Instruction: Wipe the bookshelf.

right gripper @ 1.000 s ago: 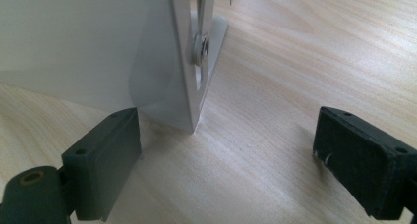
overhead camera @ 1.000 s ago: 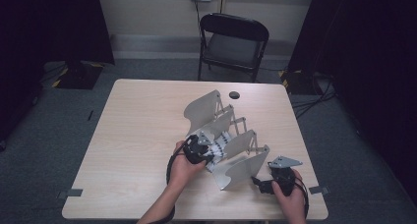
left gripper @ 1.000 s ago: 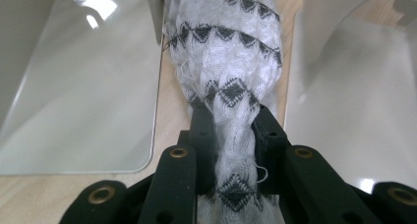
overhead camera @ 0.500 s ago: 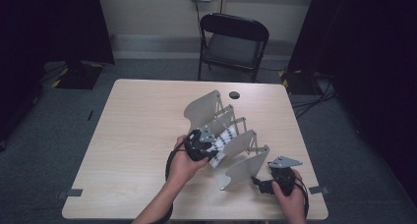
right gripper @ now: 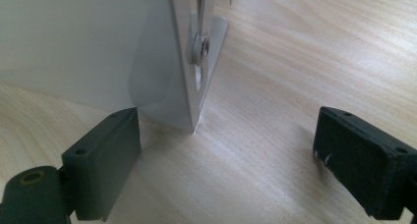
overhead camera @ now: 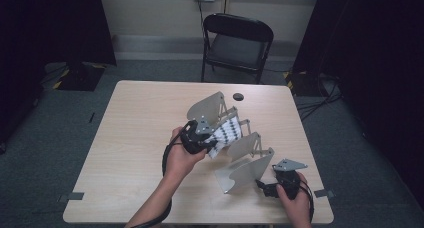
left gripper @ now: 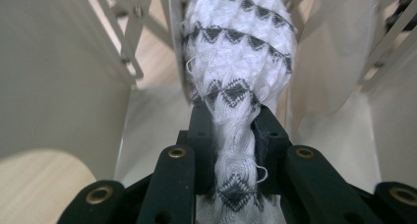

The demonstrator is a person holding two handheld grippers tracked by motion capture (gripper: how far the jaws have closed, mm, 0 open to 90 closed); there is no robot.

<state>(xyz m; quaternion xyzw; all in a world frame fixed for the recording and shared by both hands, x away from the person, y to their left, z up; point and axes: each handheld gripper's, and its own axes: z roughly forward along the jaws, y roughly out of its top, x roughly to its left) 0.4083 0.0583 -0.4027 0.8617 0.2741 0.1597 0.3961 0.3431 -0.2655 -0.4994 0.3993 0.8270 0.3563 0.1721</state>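
A grey rack of upright plates [overhead camera: 206, 108] joined by scissor links stands on the table's right half. Among its middle plates hangs a white knitted cloth with black zigzag bands [overhead camera: 228, 132]. My left gripper [overhead camera: 214, 144] is shut on the cloth's near end, coming in from the rack's left side. In the left gripper view the cloth [left gripper: 236, 52] is bunched between the two black jaws of the left gripper [left gripper: 235, 123], with plates [left gripper: 59, 71] on both sides. My right gripper [overhead camera: 261, 185] rests low at the rack's nearest plate [overhead camera: 245, 174]. It stands open [right gripper: 228, 135], that plate's corner [right gripper: 189, 111] just beyond its left jaw.
A small black round object [overhead camera: 238, 96] lies near the table's far edge. A black folding chair [overhead camera: 238, 42] stands behind the table [overhead camera: 135, 133]. The left half of the tabletop is bare wood. Cables trail from both grippers.
My left gripper has risen a little with the cloth, drawing it higher between the plates. The right gripper and the rack have stayed where they were.
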